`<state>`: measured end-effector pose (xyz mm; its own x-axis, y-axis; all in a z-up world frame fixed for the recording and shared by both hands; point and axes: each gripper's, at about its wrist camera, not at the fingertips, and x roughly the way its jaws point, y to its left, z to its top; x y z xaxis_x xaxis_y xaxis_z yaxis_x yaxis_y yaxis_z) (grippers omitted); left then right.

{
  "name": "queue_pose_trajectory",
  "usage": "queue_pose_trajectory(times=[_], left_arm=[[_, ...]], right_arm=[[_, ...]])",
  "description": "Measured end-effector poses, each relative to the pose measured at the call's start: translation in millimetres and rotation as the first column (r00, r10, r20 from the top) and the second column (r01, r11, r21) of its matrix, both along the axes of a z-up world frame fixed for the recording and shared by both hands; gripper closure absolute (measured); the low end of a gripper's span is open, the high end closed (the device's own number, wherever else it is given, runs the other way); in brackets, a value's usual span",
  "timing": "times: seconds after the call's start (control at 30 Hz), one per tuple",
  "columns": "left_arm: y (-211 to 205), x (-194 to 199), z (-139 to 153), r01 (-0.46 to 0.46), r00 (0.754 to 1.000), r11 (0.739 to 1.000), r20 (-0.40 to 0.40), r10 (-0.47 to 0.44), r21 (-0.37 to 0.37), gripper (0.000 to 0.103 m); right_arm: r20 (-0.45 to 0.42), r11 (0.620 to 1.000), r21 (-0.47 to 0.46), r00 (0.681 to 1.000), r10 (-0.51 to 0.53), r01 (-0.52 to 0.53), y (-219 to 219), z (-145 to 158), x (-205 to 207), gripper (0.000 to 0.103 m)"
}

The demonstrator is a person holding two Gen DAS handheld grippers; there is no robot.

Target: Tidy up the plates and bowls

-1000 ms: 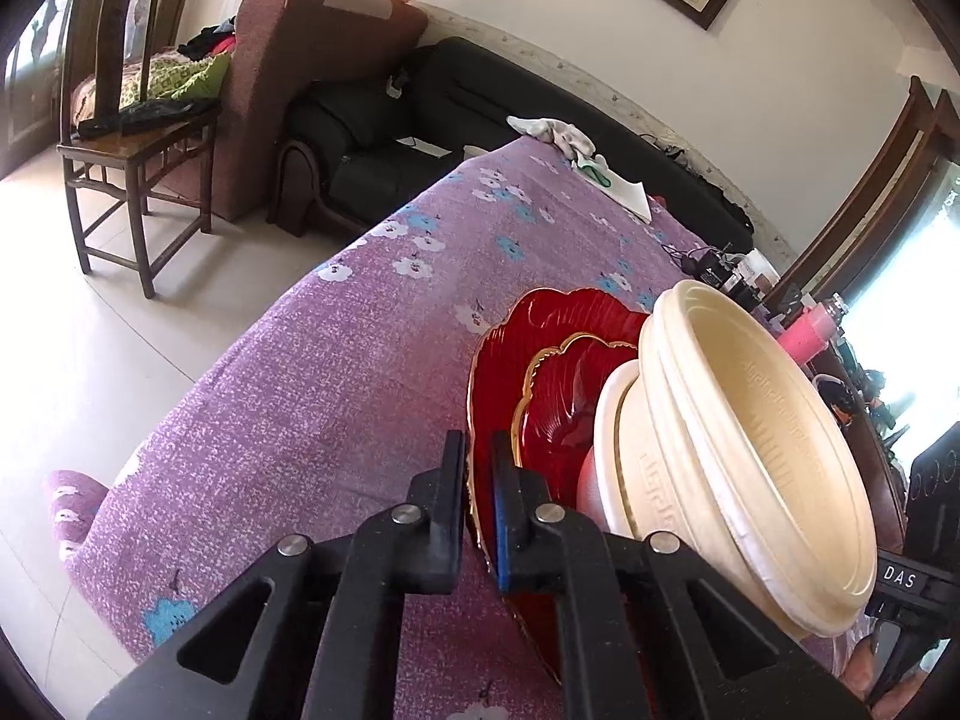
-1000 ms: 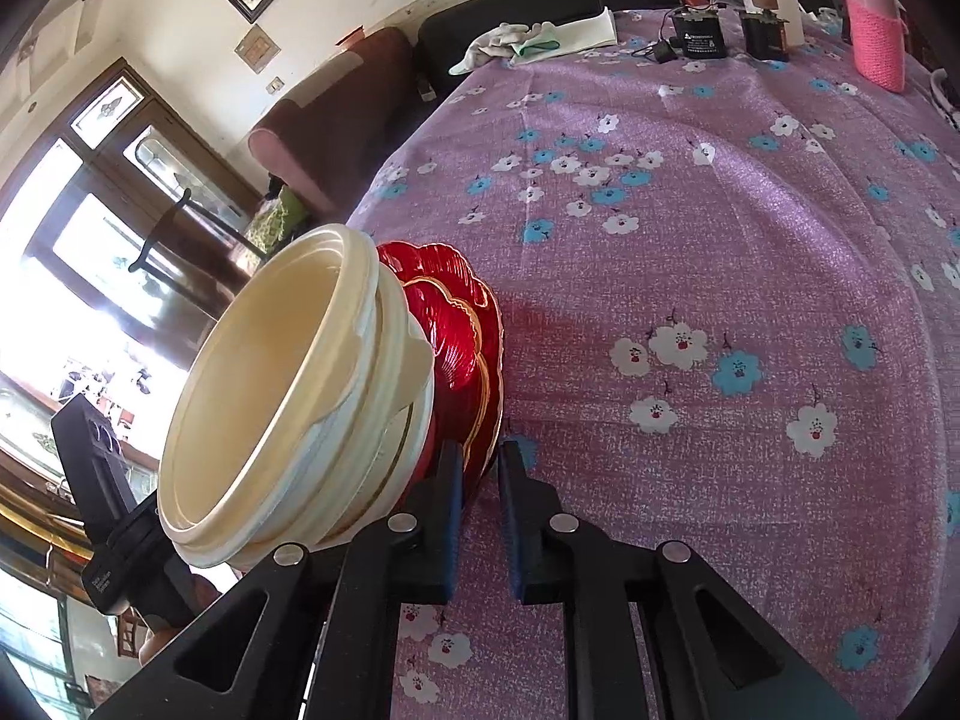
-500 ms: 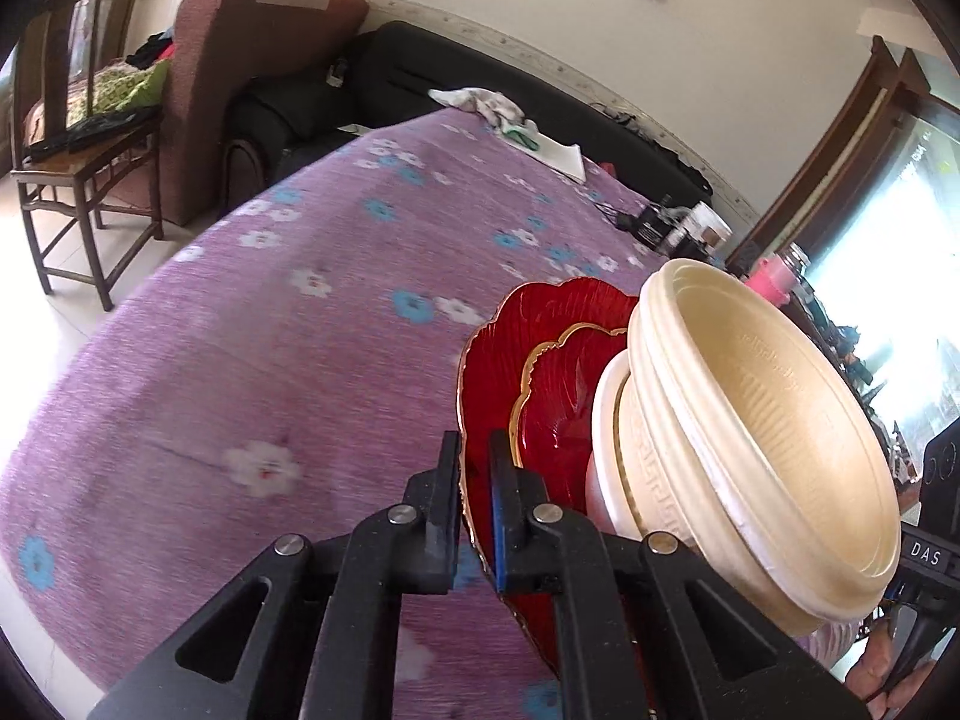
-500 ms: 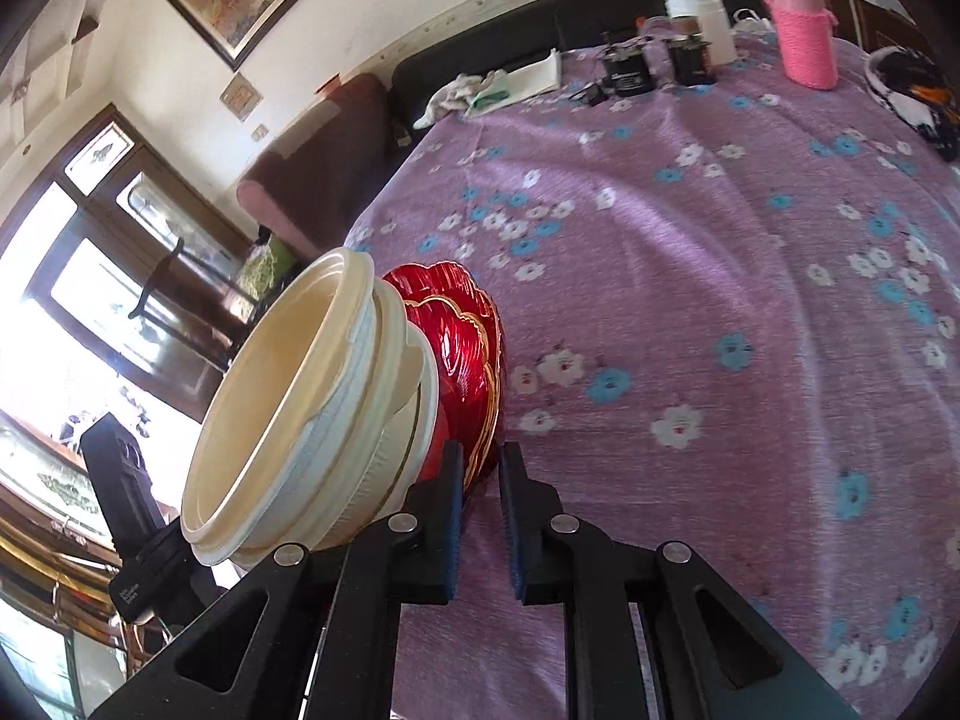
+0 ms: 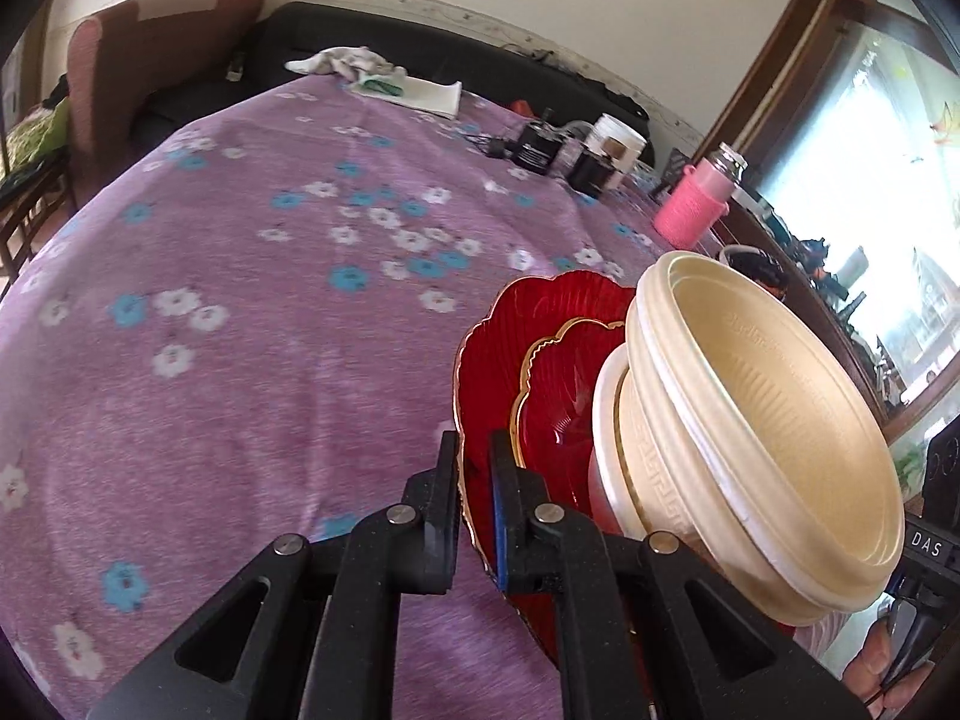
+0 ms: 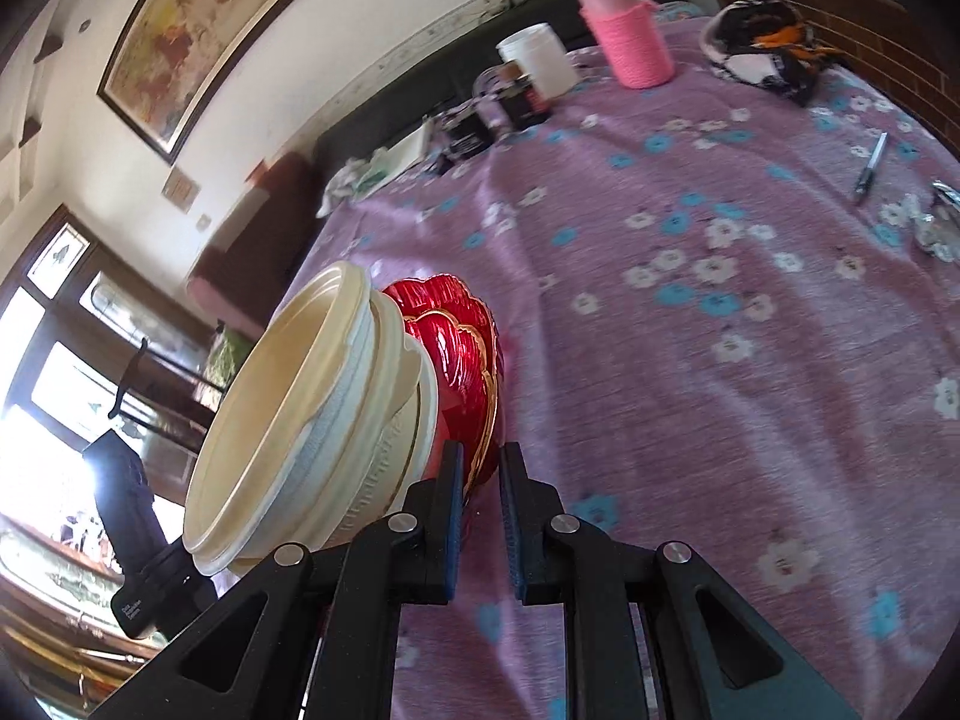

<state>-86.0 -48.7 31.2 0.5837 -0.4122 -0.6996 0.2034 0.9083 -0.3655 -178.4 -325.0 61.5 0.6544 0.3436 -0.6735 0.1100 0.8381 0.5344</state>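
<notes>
A stack of cream bowls [image 5: 762, 444] sits nested on two red scalloped plates [image 5: 528, 348] with gold rims. My left gripper [image 5: 474, 468] is shut on the rim of the large red plate and holds the stack above the purple flowered table [image 5: 240, 312]. My right gripper [image 6: 480, 480] is shut on the opposite rim of the red plates [image 6: 462, 360], with the cream bowls [image 6: 300, 414] to its left. The stack is tilted in both views.
At the table's far side stand a pink bottle [image 5: 696, 204], a white cup [image 5: 612, 144], black boxes [image 5: 540, 147] and folded cloths [image 5: 408, 87]. A pen [image 6: 867, 168] and a patterned cloth [image 6: 762, 54] lie at the right. A sofa and an armchair stand behind.
Both grippers have carried the stack further over the table, away from the near edge and the floor. The far-side objects now appear closer. Both stay shut on the plate.
</notes>
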Motion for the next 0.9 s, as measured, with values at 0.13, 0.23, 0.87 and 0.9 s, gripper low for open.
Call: queue_pose_trajectory(times=[0.13,0.23,0.87,0.9], left_arm=[[-25.1,11.2,0.5,0.019,1.0,0.999,0.004,-0.019,0.027,0.096],[-40.2,18.0,-4.2,0.029,1.0,0.999,-0.004,-0.029,0.043,0.096],[-57.9,38.4,-16.2,0.008,1.0,0.997,-0.009,-0.008,0.081,0.075],[-54.5,35.0,-15.6,0.001,1.0,0.996,-0.008,-0.001,0.093,0.065]], right_arm=[[-0.004,0.999,-0.019,0.999,-0.048,0.048,-21.7,-3.5,0.5,0.09],[-0.015,0.997,-0.016,0.997,-0.074,0.074,-34.2,-10.9,5.3,0.09],[0.054,0.996,0.011,0.994,-0.093,0.093,-63.4,-28.5,24.2,0.088],[0.06,0.996,-0.001,0.994,-0.093,0.093,-65.1,-26.3,20.2,0.087]])
